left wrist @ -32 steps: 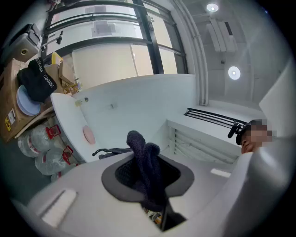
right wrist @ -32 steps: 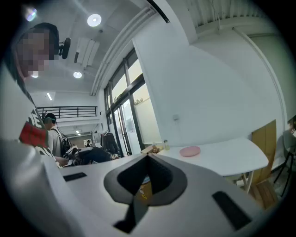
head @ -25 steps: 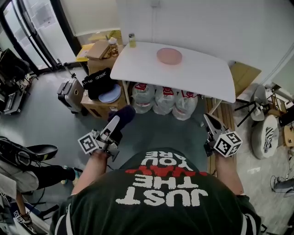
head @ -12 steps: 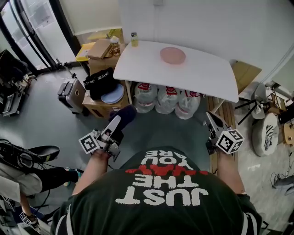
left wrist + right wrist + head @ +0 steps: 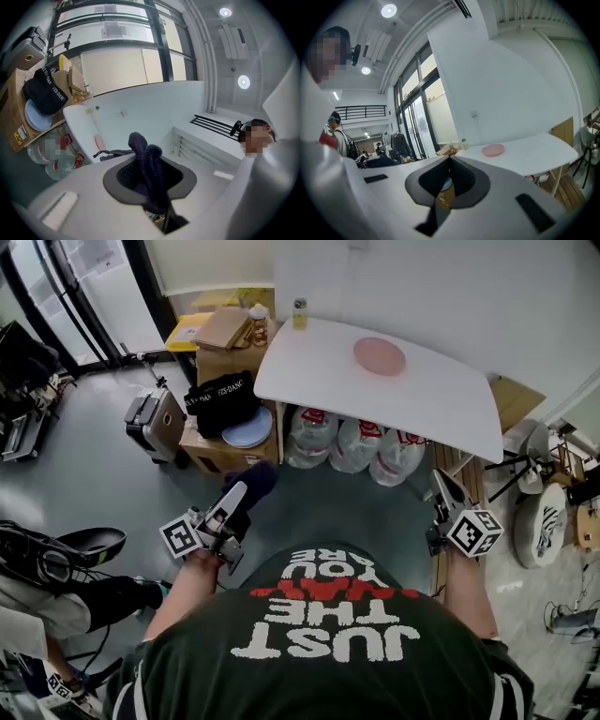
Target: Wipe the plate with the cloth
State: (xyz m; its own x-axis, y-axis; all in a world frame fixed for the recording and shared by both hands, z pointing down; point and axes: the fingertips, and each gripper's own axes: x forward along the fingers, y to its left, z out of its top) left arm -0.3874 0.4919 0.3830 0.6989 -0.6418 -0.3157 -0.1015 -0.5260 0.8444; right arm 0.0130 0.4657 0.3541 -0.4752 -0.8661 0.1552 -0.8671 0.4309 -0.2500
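A dark cloth [image 5: 253, 476] is held clamped between the jaws of the left gripper [image 5: 234, 498], well short of the white table [image 5: 441, 413]. The pink plate [image 5: 379, 356] is seen lying on that table toward its far side, apart from both grippers. The jaws of the right gripper [image 5: 441, 482] are pressed together, with nothing caught between them. Water jugs [image 5: 356, 444] are stored beneath the table.

The round pink plate [image 5: 379, 356] lies on the white tabletop [image 5: 441, 401], the small glass jar [image 5: 299, 313] at its far left corner, clear plastic water jugs [image 5: 355, 444] beneath, stacked cardboard boxes [image 5: 225, 330] to its left.
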